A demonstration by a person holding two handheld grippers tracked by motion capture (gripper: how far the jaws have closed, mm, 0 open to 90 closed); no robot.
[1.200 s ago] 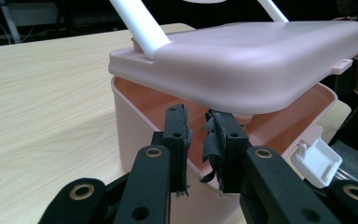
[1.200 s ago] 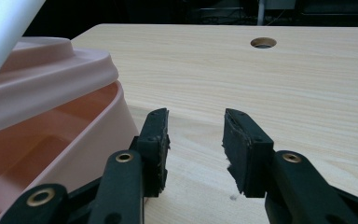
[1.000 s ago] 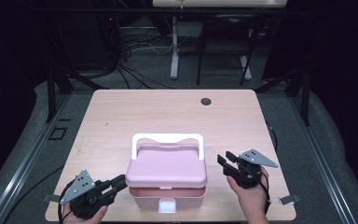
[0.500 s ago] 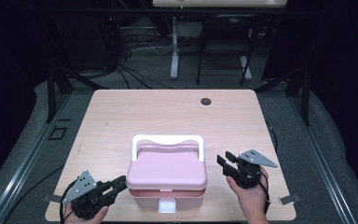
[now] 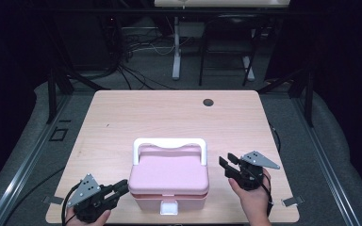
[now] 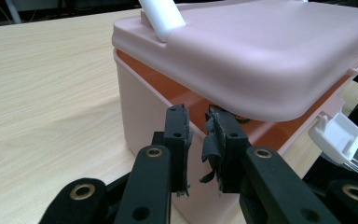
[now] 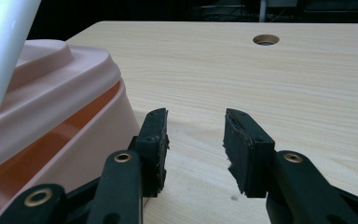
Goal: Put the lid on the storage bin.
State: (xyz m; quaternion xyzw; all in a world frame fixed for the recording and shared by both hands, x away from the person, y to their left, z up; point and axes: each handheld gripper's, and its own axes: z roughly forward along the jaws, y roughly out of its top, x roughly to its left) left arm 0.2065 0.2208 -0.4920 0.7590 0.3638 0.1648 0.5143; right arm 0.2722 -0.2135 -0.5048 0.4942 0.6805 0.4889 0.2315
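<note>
High view – box: the pink lidded box [image 5: 168, 181] sits at the table's [image 5: 169, 113] near edge, left gripper [image 5: 115, 190] just beside one side, right gripper [image 5: 226, 164] just beside the other.
Left gripper view – jaws: slightly parted, empty, tips under the lid's [image 6: 261, 51] lip.
Right gripper view – jaws: clearly apart, empty.
Handling: likely rigid, light, smooth plastic; best taken by the white handle [image 5: 168, 144].
</note>
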